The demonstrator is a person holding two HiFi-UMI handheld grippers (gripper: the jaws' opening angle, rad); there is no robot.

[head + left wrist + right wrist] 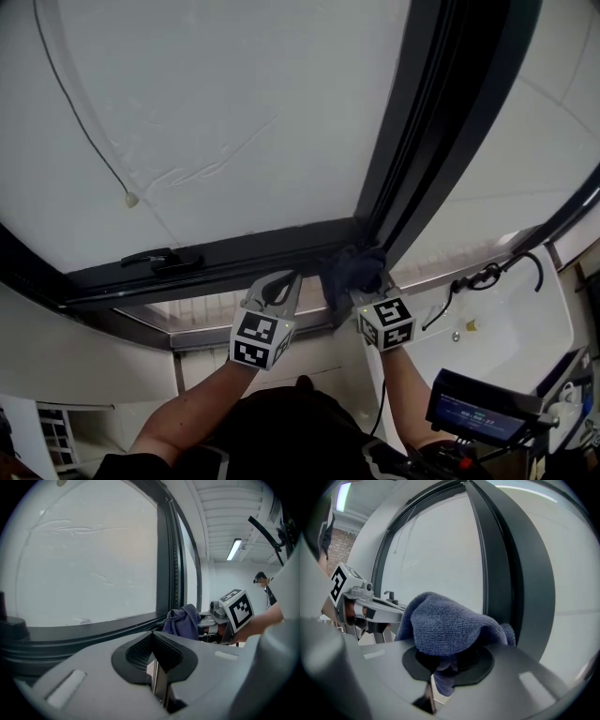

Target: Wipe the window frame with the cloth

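As the right gripper (357, 287) clenched its fingers on the cloth (351, 268) at the window frame (234, 260) corner, one o'clock from the closed, empty left gripper (277, 285), wiping seemed underway, next needing a pressed slide along it.

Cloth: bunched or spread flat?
Bunched: the cloth humps up in folds, pinched in the right gripper, at the frame corner.

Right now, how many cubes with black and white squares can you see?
2. One cube sits on the left gripper, beside the other cube on the right gripper, which grips the blue cloth. None seem hidden.
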